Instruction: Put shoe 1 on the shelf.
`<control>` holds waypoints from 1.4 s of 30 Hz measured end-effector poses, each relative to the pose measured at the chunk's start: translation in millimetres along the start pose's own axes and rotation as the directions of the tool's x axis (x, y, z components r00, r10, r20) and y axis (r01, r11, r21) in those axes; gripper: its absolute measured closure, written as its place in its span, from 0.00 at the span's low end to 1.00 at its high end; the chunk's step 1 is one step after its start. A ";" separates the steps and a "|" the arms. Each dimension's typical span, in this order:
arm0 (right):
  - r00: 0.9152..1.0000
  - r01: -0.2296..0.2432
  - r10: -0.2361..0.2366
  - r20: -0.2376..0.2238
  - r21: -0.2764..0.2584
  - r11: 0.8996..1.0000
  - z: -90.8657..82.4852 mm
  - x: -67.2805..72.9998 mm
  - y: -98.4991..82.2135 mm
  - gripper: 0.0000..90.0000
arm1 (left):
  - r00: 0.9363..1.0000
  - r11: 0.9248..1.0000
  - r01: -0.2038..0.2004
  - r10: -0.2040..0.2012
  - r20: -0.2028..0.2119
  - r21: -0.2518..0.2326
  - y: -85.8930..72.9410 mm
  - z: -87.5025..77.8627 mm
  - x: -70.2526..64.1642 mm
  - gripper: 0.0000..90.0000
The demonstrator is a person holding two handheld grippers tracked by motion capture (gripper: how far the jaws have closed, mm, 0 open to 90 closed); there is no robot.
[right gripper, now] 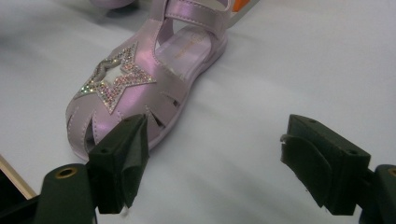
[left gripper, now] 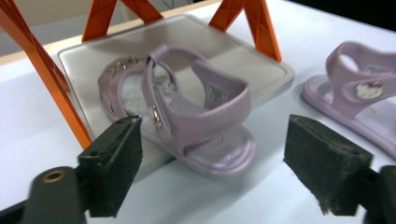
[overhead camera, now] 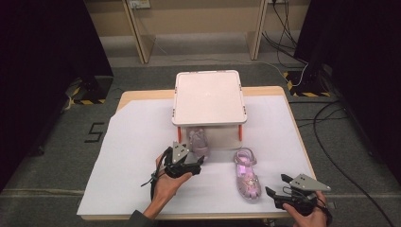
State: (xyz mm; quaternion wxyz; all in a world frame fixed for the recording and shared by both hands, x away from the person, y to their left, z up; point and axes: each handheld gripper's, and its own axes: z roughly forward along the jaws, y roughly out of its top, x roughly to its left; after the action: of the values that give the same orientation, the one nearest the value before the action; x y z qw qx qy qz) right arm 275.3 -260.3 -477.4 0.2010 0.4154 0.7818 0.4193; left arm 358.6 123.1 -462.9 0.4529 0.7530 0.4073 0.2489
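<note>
White table cover (overhead camera: 142, 156); lilac sandal (left gripper: 187, 116) heel label (left gripper: 217, 93) unreadable

Surface finishes, sandals and rack
Sandals (right gripper: 140, 79) glossy pearly lilac plastic, glitter star; rack (overhead camera: 208, 97) smooth matt plastic; desk (overhead camera: 142, 94) wood under matt white sheet (overhead camera: 132, 142).

Light came from overhead & fell evenly on the white table cover (overhead camera: 142, 142), room edges stayed near black, soft shadow sat under the raised tray (overhead camera: 209, 97), and both gripper views were slightly blurred (near jaws softest).
</note>
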 end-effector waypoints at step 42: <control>1.000 0.003 -0.003 0.000 -0.001 1.000 0.0 0.3 -0.2 0.26 | 0.993 0.994 -0.038 0.049 -0.107 0.101 -8.8 26.4 10.0 0.35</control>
State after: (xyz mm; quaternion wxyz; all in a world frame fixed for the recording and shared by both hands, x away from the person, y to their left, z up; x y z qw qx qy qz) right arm 275.0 -260.1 -477.5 0.2020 0.4143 0.7821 0.4194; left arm 380.3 121.1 -482.9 0.3865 0.7684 0.4268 0.2792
